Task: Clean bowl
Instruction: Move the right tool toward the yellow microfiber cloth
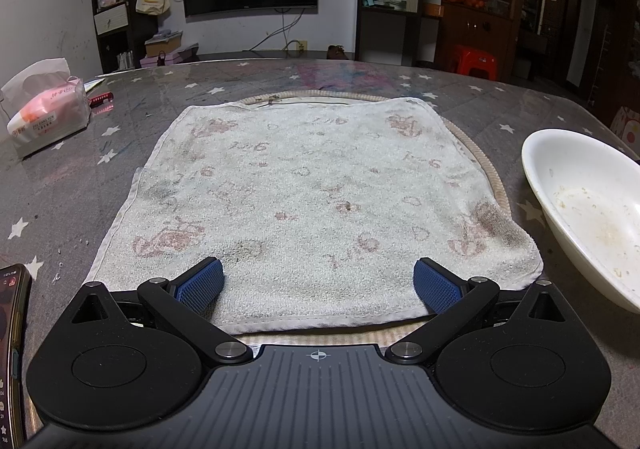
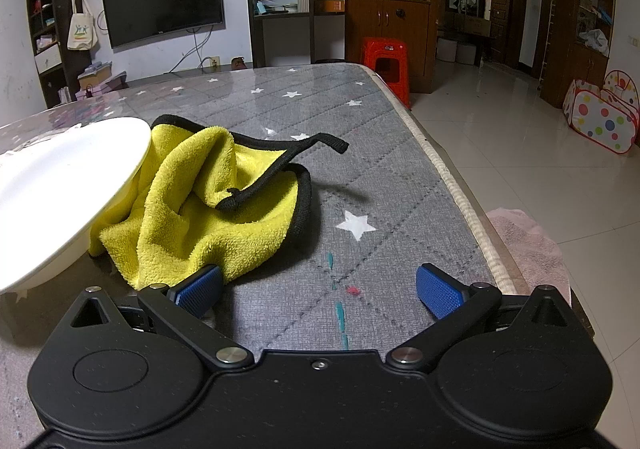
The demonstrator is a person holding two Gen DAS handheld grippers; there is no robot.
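Observation:
A white bowl [image 1: 592, 209] with food smears inside sits at the right in the left wrist view; it also shows at the left of the right wrist view [image 2: 60, 193]. A crumpled yellow cloth [image 2: 208, 205] with black trim lies just right of the bowl, partly under its rim. My left gripper [image 1: 320, 283] is open and empty over the near edge of a stained white towel [image 1: 312, 201]. My right gripper [image 2: 320, 289] is open and empty above the grey table, its left pad [image 2: 200, 289] beside the cloth's near corner.
A tissue pack [image 1: 48, 117] lies at the far left. A phone [image 1: 12, 349] lies at the near left. The grey star-patterned table [image 2: 380, 177] ends at its right edge, with a pink cloth [image 2: 528, 249] below it. A red stool [image 2: 386, 61] stands beyond.

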